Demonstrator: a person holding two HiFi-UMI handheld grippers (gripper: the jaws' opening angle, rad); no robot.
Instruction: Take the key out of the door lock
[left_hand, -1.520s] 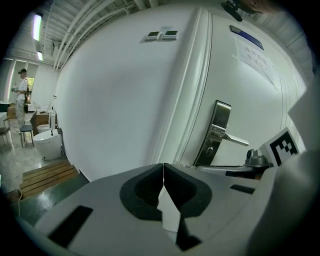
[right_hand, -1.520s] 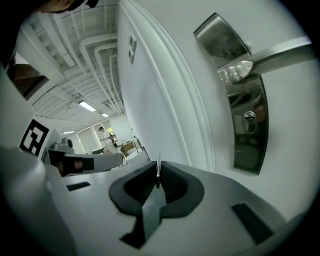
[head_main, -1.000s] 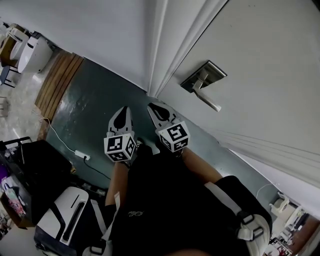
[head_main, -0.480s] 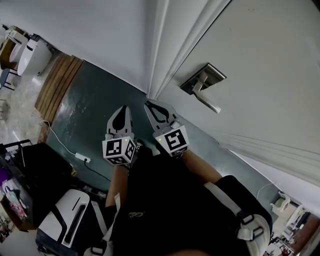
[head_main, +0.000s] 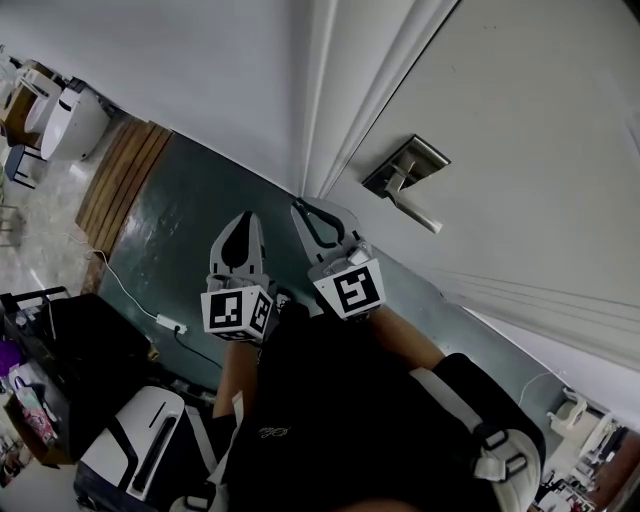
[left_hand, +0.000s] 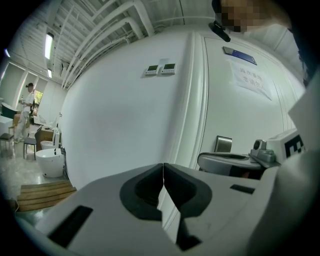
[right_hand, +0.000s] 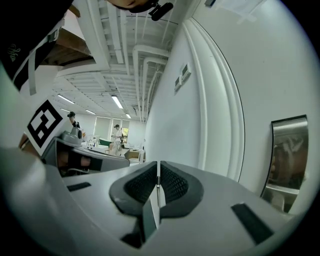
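The white door (head_main: 540, 120) carries a steel handle plate (head_main: 405, 165) with a lever (head_main: 418, 212); no key shows on it in any view. Both grippers hang low in front of the person, pointing at the foot of the door frame. My left gripper (head_main: 243, 218) is shut, its jaws meeting in a thin seam (left_hand: 163, 165) with nothing between them. My right gripper (head_main: 300, 207) is shut too (right_hand: 158, 163), and nothing sticks out past its tips. The handle plate (right_hand: 287, 160) stands to its right, well apart, and appears small (left_hand: 223, 144) in the left gripper view.
The floor (head_main: 180, 210) below is dark green. A wooden slat mat (head_main: 120, 165) and white fixtures (head_main: 70, 120) lie at the far left. A cable with a power strip (head_main: 165, 322), a black case and a white device (head_main: 140, 430) sit near the person's feet. People stand far off.
Both grippers have shifted slightly: the right one's tip has edged up toward the door frame, the left one has slid a little down-left. Both stay shut.
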